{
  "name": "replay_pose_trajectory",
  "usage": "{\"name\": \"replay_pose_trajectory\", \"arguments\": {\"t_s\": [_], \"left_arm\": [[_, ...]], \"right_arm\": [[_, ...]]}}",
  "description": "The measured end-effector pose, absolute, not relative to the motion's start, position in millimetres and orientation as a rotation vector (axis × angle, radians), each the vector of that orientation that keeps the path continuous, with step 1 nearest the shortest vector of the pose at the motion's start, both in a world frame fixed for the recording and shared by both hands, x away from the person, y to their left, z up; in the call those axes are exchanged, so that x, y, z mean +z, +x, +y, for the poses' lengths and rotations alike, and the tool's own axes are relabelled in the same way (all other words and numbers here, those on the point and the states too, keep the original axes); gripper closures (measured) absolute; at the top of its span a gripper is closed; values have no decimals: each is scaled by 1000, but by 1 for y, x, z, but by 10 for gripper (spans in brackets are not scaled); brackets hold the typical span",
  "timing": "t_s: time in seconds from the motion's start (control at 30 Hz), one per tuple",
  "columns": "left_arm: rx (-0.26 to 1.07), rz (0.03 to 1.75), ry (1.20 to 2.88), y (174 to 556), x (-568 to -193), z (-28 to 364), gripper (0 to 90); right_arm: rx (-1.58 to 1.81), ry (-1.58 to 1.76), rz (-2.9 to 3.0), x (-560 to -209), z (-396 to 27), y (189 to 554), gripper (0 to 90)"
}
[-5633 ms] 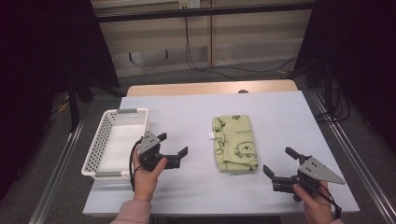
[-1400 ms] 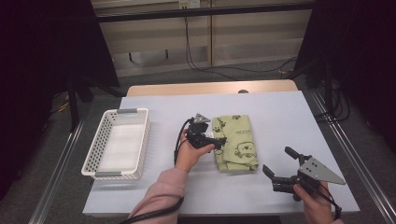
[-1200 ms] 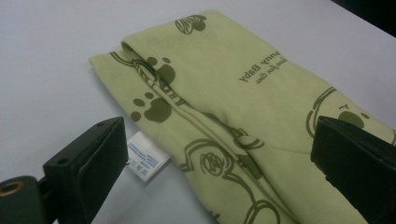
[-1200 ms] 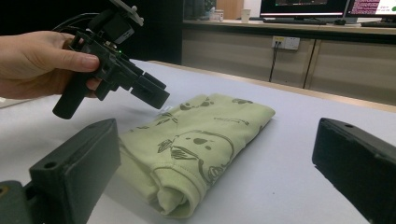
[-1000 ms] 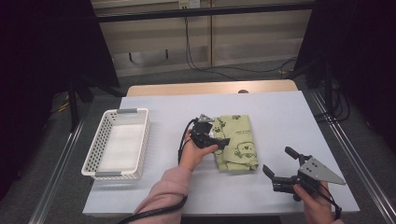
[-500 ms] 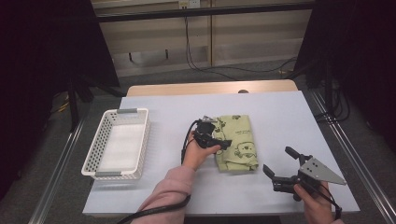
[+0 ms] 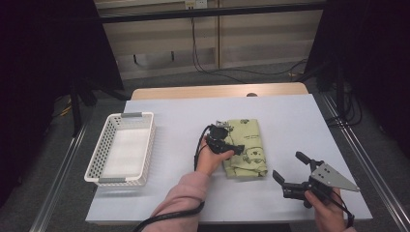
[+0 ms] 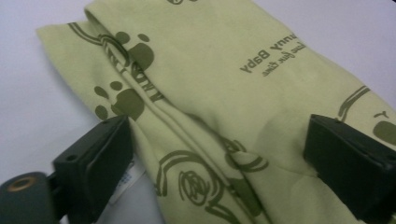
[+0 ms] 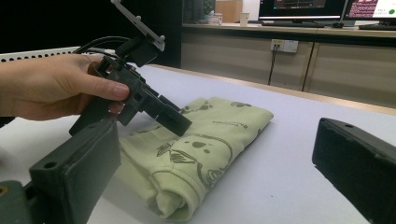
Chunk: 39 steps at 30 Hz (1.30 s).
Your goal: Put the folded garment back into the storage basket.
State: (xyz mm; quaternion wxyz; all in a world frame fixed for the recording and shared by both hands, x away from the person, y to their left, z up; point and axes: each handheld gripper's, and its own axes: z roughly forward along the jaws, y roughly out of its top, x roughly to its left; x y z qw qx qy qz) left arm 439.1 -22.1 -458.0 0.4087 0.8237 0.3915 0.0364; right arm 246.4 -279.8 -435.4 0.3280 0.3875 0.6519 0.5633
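A folded light-green cloth (image 7: 247,145) with dark paw and bear prints lies in the middle of the white table. My left gripper (image 7: 231,138) is held by a hand at the cloth's left edge and tilts down onto it. In the left gripper view its black jaws stand wide open on either side of the cloth (image 8: 219,107), one beside a white label at the fold, the other over the fabric. My right gripper (image 7: 288,165) is open near the table's front right, apart from the cloth. The right gripper view looks past its spread jaws at the cloth (image 9: 205,140) and the left gripper (image 9: 156,105).
A white perforated basket (image 7: 103,145) stands on the table's left side with nothing visible inside. A black cable trails from the left gripper along the pink sleeve (image 7: 179,198). Dark floor and metal rails flank the table.
The left gripper has travelled from beside the basket to the cloth and, over the last second, shifted slightly right and down onto its left edge. The right gripper has stayed put.
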Motion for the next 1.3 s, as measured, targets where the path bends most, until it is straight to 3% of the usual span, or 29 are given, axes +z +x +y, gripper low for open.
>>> {"name": "replay_pose_trajectory", "arguments": {"t_s": [0.03, 0.07, 0.13, 0.17, 0.2, 0.23, 0.5, 0.67, 0.77, 1.3], "left_arm": [[57, 957, 2074, 439, -458, -23, 94], [101, 966, 2087, 437, -456, -26, 169], [94, 980, 2097, 436, -455, -27, 206], [95, 963, 2091, 435, -454, -28, 295], [73, 953, 2089, 436, -453, -28, 295], [60, 943, 2084, 435, -453, -29, 412], [52, 958, 2078, 435, -453, -32, 528], [13, 991, 2080, 438, -452, -33, 677], [-34, 1049, 2066, 440, -449, -35, 718], [-153, 1137, 2038, 450, -420, -24, 744]], "right_arm": [[1475, 1014, 1707, -435, -280, 246, 6], [1474, 1013, 1707, -435, -279, 246, 6], [1474, 1011, 1708, -435, -279, 246, 6], [1477, 1008, 1707, -435, -279, 247, 6], [1477, 1008, 1707, -435, -279, 247, 6], [1476, 1008, 1707, -435, -279, 247, 6], [1471, 1009, 1708, -435, -278, 247, 6], [1476, 1008, 1708, -435, -278, 247, 6], [1478, 1010, 1708, -436, -279, 248, 6], [1478, 1009, 1706, -435, -279, 247, 6]]}}
